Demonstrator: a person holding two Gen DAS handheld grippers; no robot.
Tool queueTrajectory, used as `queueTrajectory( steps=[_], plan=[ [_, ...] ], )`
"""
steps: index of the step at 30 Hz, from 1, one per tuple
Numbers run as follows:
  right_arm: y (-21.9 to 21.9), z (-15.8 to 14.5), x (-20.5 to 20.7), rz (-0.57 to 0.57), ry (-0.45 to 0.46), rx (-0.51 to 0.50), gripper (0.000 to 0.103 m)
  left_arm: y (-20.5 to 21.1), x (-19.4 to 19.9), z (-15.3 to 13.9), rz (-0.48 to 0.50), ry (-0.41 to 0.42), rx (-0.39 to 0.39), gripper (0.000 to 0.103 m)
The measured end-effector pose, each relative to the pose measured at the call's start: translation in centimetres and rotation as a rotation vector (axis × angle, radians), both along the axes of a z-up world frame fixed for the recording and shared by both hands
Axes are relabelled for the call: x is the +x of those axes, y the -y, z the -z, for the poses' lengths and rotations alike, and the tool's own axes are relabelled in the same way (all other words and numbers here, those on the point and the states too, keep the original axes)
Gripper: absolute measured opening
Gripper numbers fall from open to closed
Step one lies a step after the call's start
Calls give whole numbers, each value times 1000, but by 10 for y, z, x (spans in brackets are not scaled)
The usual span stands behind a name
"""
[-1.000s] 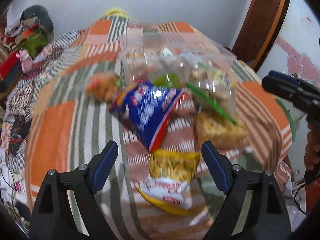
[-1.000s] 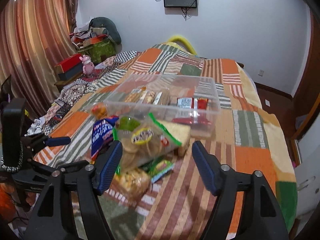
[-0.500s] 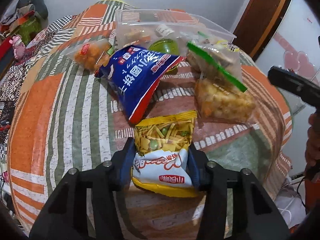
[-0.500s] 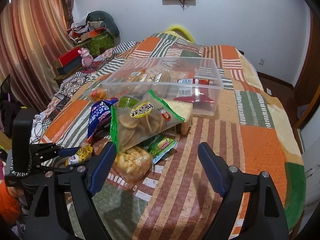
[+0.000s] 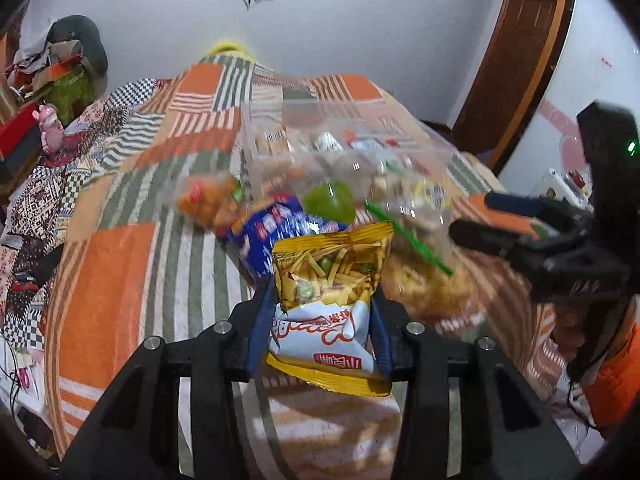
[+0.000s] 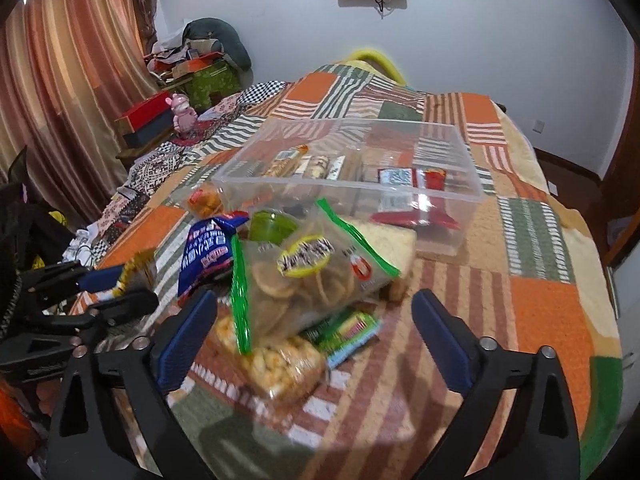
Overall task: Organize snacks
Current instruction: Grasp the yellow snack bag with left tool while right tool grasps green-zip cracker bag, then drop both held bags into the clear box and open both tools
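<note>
Since the earlier frame the left gripper [image 5: 318,312] has lifted the yellow snack packet [image 5: 326,280] off the quilt: before, it lay flat between the closing fingers, and now it stands raised in front of the pile, the striped bedspread [image 5: 120,280] visible beneath its lower edge. The blue pads press on the packet's two sides — the grip is closed on it. The background in the left wrist view is motion-blurred.

Behind the held packet lie the blue snack bag [image 5: 276,232], a green-edged clear bag of round crackers [image 6: 304,276] and, under that, a clear pack of orange-yellow puffs [image 6: 276,364]. A small green wrapped bar [image 6: 344,330] sits just right of the puffs. A small bag of orange snacks [image 6: 204,200] lies at the far left of the pile, beside the clear plastic bin [image 6: 460,196], which stands at the far side of the pile and already holds several packets.

The right gripper [image 6: 314,344] hovers over the near edge of the pile, its fingers spread wide and holding nothing — the cracker bag shows between them.
</note>
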State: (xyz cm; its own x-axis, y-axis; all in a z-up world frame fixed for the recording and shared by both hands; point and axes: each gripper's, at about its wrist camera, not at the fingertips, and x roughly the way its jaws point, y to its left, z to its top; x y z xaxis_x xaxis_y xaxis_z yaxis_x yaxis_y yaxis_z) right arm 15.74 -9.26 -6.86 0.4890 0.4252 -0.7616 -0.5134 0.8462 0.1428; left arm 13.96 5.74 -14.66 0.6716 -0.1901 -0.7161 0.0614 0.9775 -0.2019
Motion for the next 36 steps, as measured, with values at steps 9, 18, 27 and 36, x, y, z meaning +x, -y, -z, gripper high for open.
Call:
queueTrajectory(
  steps=[9,18,27,36],
  plan=[
    [-23,22,23,-12,-47,-49,103,-16,23,0,-26,13,-11,43],
    [-20,26,25,-38,-28,-66,88,-21,37,9,-41,4,-16,43],
    [-15,13,19,-63,3,-49,55,-17,42,0,-45,30,-6,43],
    [-1,-3,17,-25,32,-14,50,-12,45,-22,-48,80,0,43]
  ],
)
